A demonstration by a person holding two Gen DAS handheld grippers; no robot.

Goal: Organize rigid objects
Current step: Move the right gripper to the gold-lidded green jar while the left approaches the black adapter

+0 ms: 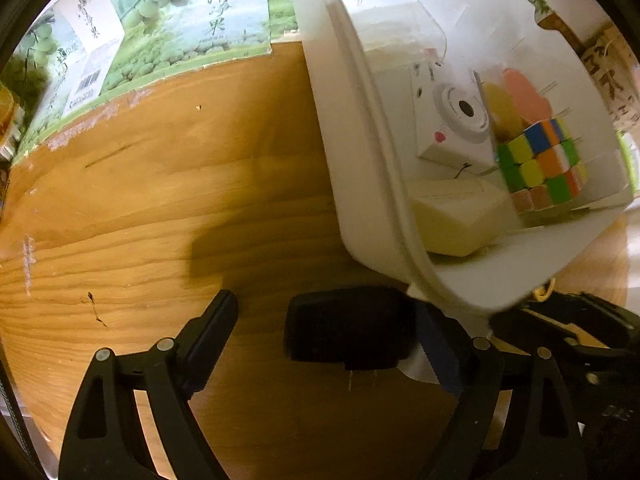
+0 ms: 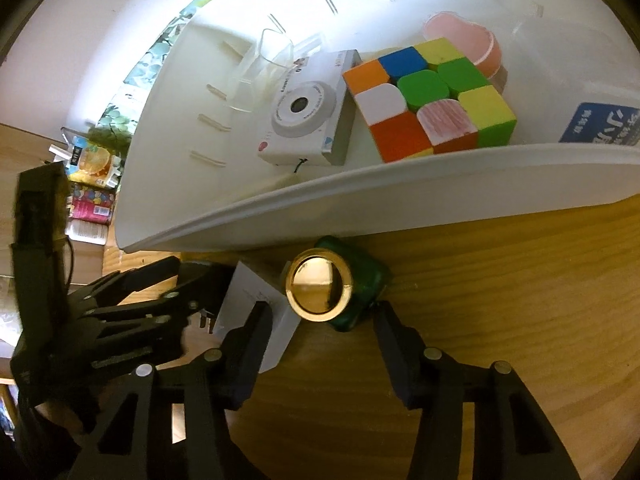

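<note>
Left wrist view, nearest: the left claw (image 1: 328, 344) points down at the wooden desk (image 1: 160, 208), its jaws standing wide apart around a black plug adapter (image 1: 348, 334) with metal prongs, which lies on the desk between the fingers; the left finger is clear of it, while contact at the right finger cannot be told. Beside the adapter, under the right finger, lies a white box (image 1: 420, 364). Just beyond rises the white bin (image 1: 360, 140), its near wall close to the adapter. Inside it sit a pale yellow block (image 1: 452, 216), a white toy camera (image 1: 452, 124), a colour puzzle cube (image 1: 540, 160), a yellow piece and a pink piece (image 1: 524, 96) and a clear plastic container (image 1: 408, 28). Farthest, a printed carton with green fruit (image 1: 180, 20) stands along the desk's rear edge.

Right wrist view, nearest: the right claw (image 2: 320, 320) has its jaws partly apart on either side of a green bottle with a gold cap (image 2: 320, 282), upright on the desk (image 2: 480, 320); the pads are not seen pressing on it. To the left lies the white box (image 2: 256, 300), touching the left finger, and further left the left claw (image 2: 192, 288) over the adapter. Behind the bottle stands the white bin (image 2: 360, 200), holding the camera (image 2: 304, 116), the cube (image 2: 428, 100), the pink piece (image 2: 464, 40) and the clear container (image 2: 264, 68). Snack packets (image 2: 92, 184) lie beyond the bin's left end
</note>
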